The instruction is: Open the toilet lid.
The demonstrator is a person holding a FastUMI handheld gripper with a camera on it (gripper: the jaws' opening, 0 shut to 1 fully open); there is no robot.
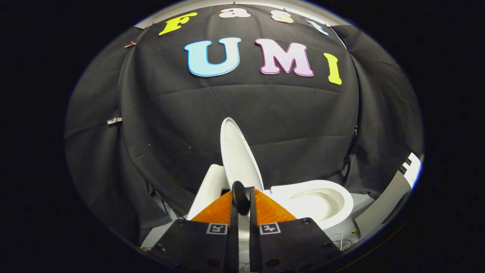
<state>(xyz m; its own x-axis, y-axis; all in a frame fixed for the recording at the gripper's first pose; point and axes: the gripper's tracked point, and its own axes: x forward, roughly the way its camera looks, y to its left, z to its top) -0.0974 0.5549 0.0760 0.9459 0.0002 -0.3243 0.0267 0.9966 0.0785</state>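
Gripper (242, 203): fingers almost closed, narrow gap, probably gripping nothing, though tips partly hidden by dark round part. Toilet lid (239, 155) just beyond fingertips, raised near upright, leaning toward tank (208, 187). Toilet bowl (322, 201) open, to right of fingers.

Advice: push lid edge gently back until resting on tank; then release slowly, no slam.

White glossy ceramic, likely slippery. Black cloth wall (265, 113) close behind; pale floor (362, 203) beside bowl.

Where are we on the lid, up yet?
Done: the toilet lid stands raised, near upright, and the bowl is open. In hand: the tool sits just below the lid's lower edge, fingers close together; whether they pinch it is unclear. Left: release and back away.
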